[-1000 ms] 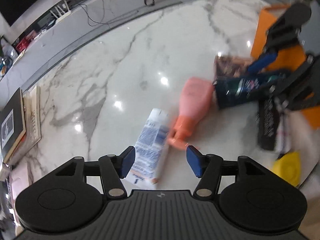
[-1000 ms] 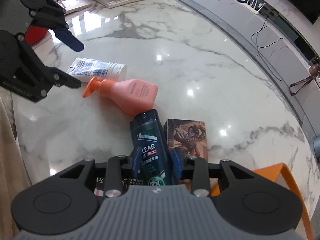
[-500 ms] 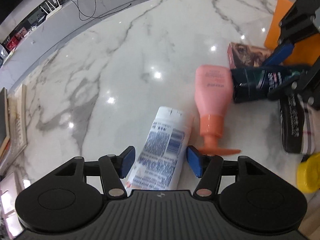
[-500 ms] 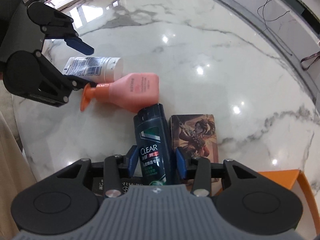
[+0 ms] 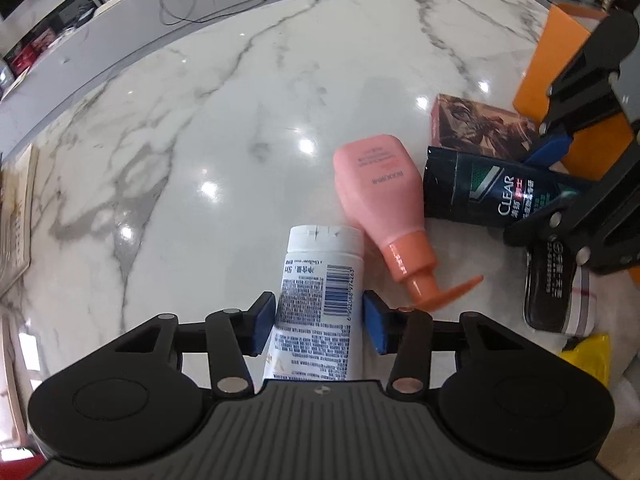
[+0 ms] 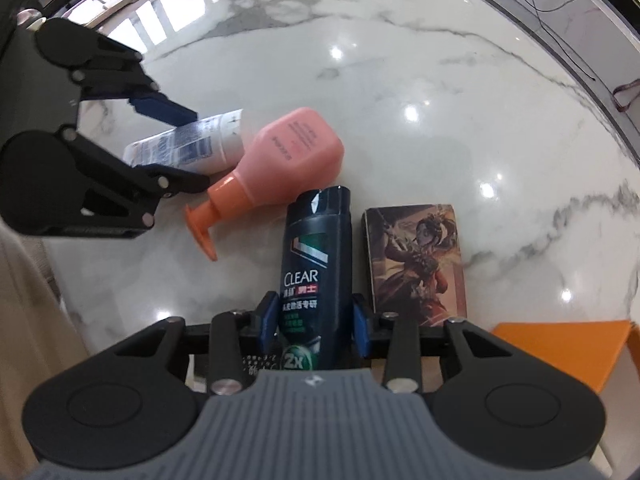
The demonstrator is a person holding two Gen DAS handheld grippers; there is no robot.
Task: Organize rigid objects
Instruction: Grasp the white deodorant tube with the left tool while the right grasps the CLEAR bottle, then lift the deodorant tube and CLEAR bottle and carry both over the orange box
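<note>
A white tube (image 5: 320,264) with a barcode lies on the marble table (image 5: 200,120). My left gripper (image 5: 319,320) points down over it, jaws closing, blue pads against both sides of the tube. A pink pump bottle (image 5: 380,184) lies just right of the tube. Beside it lies a dark CLEAR shampoo bottle (image 6: 318,240). My right gripper (image 6: 315,316) has its jaws closing and its pads pressed on the bottle's lower body. From the right wrist view the left gripper (image 6: 198,148) straddles the white tube (image 6: 192,146).
A box with a printed picture (image 6: 416,256) lies right of the dark bottle. An orange bin (image 5: 560,64) stands behind it. A black case (image 5: 548,292) and a yellow item (image 5: 588,356) lie near the table's edge. Books (image 5: 16,216) sit far left.
My left gripper came down over the white tube and its jaws narrowed onto it. My right gripper stayed around the dark bottle and lowered a little.
</note>
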